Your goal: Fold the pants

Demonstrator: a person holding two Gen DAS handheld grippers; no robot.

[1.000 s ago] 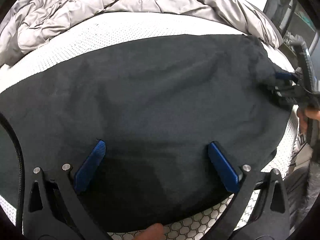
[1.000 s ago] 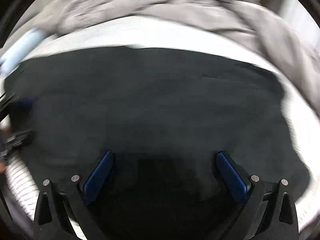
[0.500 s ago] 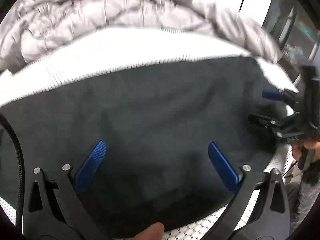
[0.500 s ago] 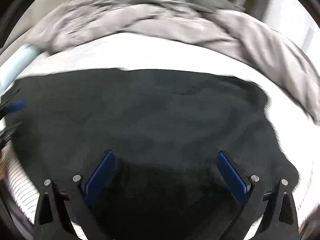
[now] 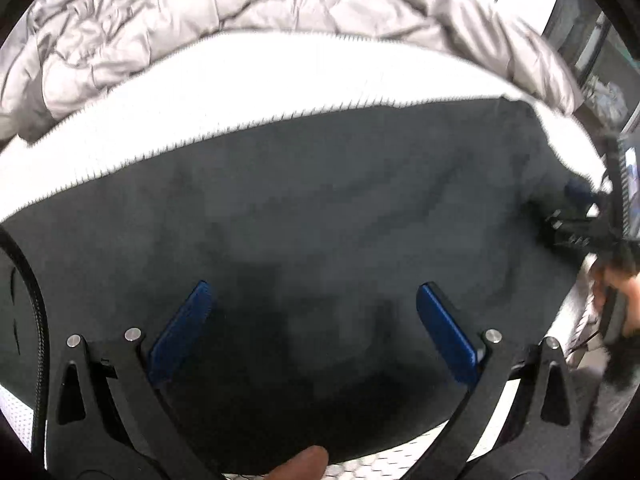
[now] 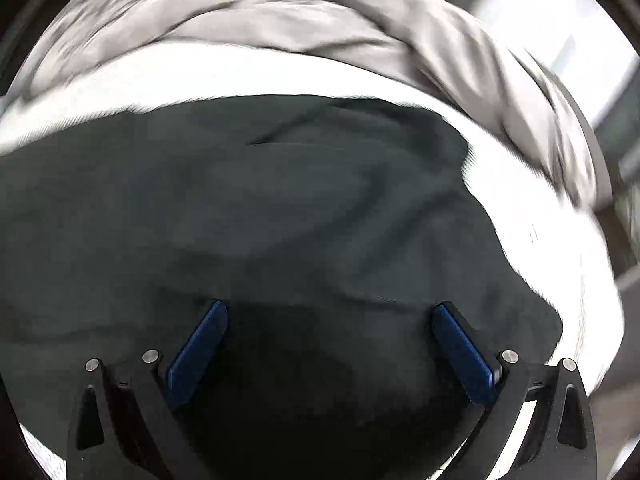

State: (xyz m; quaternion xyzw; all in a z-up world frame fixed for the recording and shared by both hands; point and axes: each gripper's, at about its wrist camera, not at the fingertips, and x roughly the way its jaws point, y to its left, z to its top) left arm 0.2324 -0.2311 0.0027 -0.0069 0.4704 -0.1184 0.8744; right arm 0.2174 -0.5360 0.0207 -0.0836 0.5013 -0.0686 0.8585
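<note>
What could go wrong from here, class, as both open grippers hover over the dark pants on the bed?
1. The pants lie wrinkled, so a fold made now may trap creases.
2. The left gripper and right gripper are open above mid-fabric, so closing here might pinch only one layer.
3. The grey quilt is bunched just behind, so a far fold could possibly land on it.

The left tongs (image 5: 316, 300) hang spread wide over dark pants (image 5: 300, 208) on a white bed (image 5: 280, 80). Far right of them, the right tongs (image 5: 576, 216) meet the pants' edge.
</note>
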